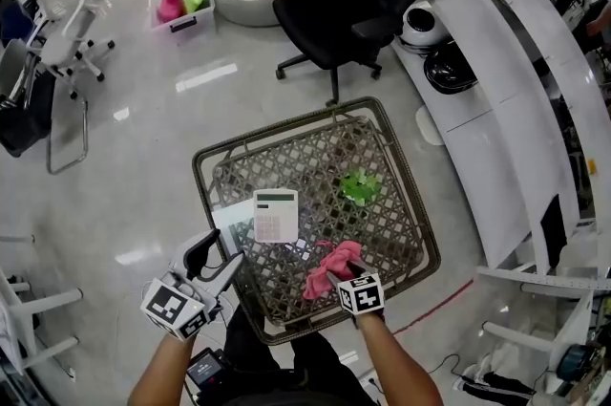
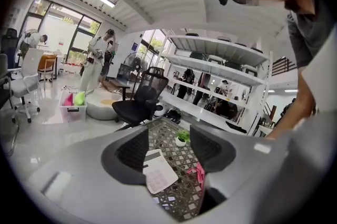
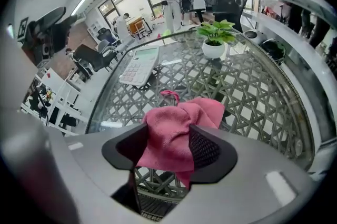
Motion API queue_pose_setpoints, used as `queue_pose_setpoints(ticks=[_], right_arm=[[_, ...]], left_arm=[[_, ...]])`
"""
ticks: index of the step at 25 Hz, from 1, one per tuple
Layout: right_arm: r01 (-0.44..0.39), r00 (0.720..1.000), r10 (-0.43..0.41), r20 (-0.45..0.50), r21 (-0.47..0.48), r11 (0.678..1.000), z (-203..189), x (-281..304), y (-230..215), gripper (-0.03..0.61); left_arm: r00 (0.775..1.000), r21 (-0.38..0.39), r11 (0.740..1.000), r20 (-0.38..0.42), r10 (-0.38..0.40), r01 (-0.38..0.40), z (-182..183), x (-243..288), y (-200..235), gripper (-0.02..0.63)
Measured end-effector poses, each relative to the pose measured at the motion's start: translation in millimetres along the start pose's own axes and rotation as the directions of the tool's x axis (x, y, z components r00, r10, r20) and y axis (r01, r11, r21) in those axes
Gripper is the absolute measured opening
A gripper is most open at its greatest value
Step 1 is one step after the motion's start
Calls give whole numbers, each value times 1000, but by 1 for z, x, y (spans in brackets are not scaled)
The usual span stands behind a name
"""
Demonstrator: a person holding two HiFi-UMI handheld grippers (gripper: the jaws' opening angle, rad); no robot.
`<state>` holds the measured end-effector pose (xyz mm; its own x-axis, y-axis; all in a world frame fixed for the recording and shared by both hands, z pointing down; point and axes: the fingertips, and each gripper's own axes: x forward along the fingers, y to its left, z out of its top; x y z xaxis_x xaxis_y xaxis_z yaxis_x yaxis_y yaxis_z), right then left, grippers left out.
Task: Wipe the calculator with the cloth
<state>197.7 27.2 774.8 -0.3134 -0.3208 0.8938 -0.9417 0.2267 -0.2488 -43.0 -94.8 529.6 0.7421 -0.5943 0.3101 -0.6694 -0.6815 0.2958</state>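
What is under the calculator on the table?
The calculator lies flat on the glass top of the woven lattice table. A pale patch shows beside its left edge, paper or glare, cannot tell. Anything directly beneath its body is covered.

The left gripper (image 2: 169,139) holds its jaws apart with nothing gripped, and between them the calculator (image 2: 159,171) lies flat on the lattice table (image 2: 179,195). A pink cloth (image 2: 199,173) lies just right of the calculator. A small potted plant (image 2: 182,137) stands beyond it, and a black office chair (image 2: 138,104) sits farther beyond, off the table.
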Motion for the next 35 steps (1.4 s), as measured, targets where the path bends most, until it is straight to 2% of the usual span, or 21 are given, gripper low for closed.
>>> queue_pose_setpoints(ticks=[2,5,10,14,23,29,35], right_arm=[[8,1000,-8,-16,0,1000,-2,5,-2,232],[22,999,-22,-31,1,1000,-3,9,-3,136],[30,1000,-30,-11,11,999,9,7,1,88],[26,997,-27,75,23,999,36,-5,8,84],[-2,964,9,266,-26,1000,141,-13,39,84],[-29,950,46,308,-62,998,194,25,63,84],[-54,948,81,309,-94,994,221,65,91,84]], left_arm=[[1000,-3,1000,-7,3,-3,1,2,6,265],[1000,-12,1000,-10,-1,1,-1,5,15,265],[1000,-27,1000,-17,-1,0,-1,9,30,267],[1000,-38,999,-16,2,-3,-1,9,41,267],[1000,-51,999,-18,3,-3,-2,6,66,270],[999,-69,997,-25,29,-31,-6,-4,85,270],[998,-92,994,-30,62,-65,-12,-19,106,270]])
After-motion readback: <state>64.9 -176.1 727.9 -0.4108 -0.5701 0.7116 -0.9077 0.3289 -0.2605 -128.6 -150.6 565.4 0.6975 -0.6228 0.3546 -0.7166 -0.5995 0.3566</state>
